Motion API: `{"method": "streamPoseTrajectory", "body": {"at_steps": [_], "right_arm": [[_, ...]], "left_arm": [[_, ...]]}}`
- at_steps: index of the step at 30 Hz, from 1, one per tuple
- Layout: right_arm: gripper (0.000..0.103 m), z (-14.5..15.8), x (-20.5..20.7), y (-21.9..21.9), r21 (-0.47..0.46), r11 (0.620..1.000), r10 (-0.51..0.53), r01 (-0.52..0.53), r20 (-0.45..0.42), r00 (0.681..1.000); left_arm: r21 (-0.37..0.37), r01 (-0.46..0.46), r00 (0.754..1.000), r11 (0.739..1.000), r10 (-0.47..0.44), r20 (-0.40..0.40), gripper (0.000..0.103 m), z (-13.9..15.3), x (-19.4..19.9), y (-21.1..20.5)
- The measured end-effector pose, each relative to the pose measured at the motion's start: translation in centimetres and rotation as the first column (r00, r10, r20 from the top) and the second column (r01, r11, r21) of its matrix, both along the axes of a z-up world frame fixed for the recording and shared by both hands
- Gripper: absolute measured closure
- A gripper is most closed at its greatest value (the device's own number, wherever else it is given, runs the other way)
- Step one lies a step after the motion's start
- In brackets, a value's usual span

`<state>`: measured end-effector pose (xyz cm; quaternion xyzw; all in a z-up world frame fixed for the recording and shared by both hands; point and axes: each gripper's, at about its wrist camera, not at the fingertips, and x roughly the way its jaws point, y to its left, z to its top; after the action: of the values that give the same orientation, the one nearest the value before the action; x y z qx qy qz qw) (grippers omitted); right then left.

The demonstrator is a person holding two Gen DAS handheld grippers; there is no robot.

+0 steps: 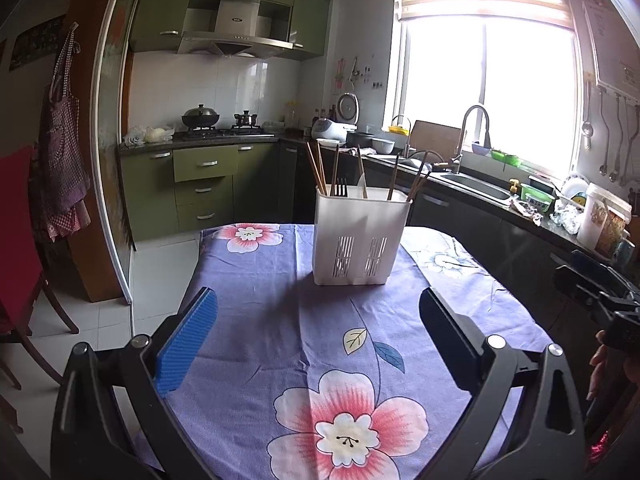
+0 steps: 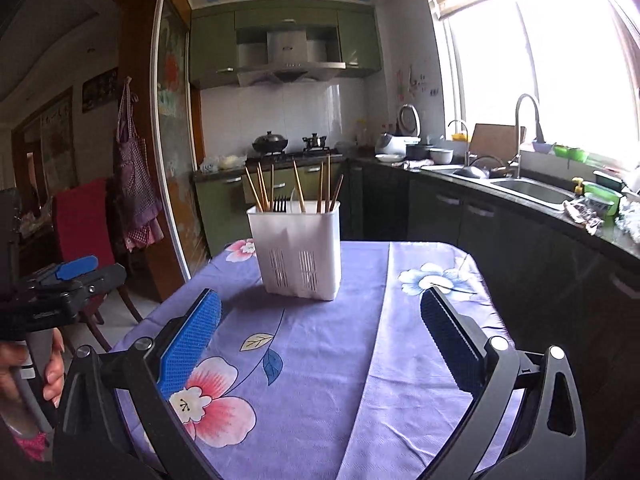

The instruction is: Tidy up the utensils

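Observation:
A white slotted utensil holder (image 1: pixel 360 236) (image 2: pixel 298 250) stands upright on the far part of the table. Several wooden chopsticks (image 1: pixel 316 168) (image 2: pixel 256 188), a dark fork (image 1: pixel 340 188) (image 2: pixel 279 203) and a pale utensil (image 1: pixel 363 186) stick out of its top. My left gripper (image 1: pixel 318 320) hovers open over the near tablecloth, well short of the holder, with nothing between its fingers. In the right wrist view my right gripper (image 2: pixel 320 320) is wide open and empty too, also short of the holder. The left gripper (image 2: pixel 86 270) shows at the left edge there, held by a hand (image 2: pixel 50 364).
A purple floral tablecloth (image 1: pixel 280 300) (image 2: pixel 320 360) covers the table. A kitchen counter with a sink (image 1: pixel 476 186) (image 2: pixel 536 190) runs along the right. A red chair (image 1: pixel 18 248) (image 2: pixel 82 216) stands to the left. The right gripper's body (image 1: pixel 600 292) shows at the right edge.

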<state>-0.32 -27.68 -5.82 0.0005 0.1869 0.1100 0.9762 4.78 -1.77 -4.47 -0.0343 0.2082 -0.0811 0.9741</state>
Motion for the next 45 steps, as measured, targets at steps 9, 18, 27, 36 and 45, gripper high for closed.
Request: {"method": "streamPoseTrajectory", "body": {"at_steps": [9, 18, 27, 36, 45], "right_arm": [[0.005, 3.0, -4.0, -0.7, -0.025, 1.000, -0.016, 0.017, 0.028, 0.999], [0.005, 3.1, -4.9, -0.7, -0.014, 1.000, -0.015, 0.015, 0.028, 1.000], [0.005, 3.1, -5.4, -0.6, -0.009, 1.000, -0.003, 0.003, 0.030, 1.000], [0.005, 2.8, -5.1, -0.4, 0.001, 1.000, 0.016, -0.016, 0.021, 1.000], [0.005, 2.7, -5.0, -0.4, 0.003, 1.000, 0.021, -0.021, 0.017, 1.000]], "left_arm": [[-0.021, -0.004, 1.000, 1.000, 0.005, 0.020, 0.007, 1.1, -2.6, 0.2], [-0.045, 0.007, 1.000, 0.999, -0.006, 0.029, 0.007, 1.8, -4.1, 0.4], [-0.055, 0.010, 1.000, 0.998, -0.009, 0.017, 0.007, 2.1, -4.7, 0.5], [-0.031, -0.020, 1.000, 0.999, 0.021, 0.017, 0.007, 2.3, -4.7, 0.6], [-0.023, -0.023, 1.000, 0.999, 0.023, 0.017, 0.007, 2.3, -4.8, 0.6]]}}
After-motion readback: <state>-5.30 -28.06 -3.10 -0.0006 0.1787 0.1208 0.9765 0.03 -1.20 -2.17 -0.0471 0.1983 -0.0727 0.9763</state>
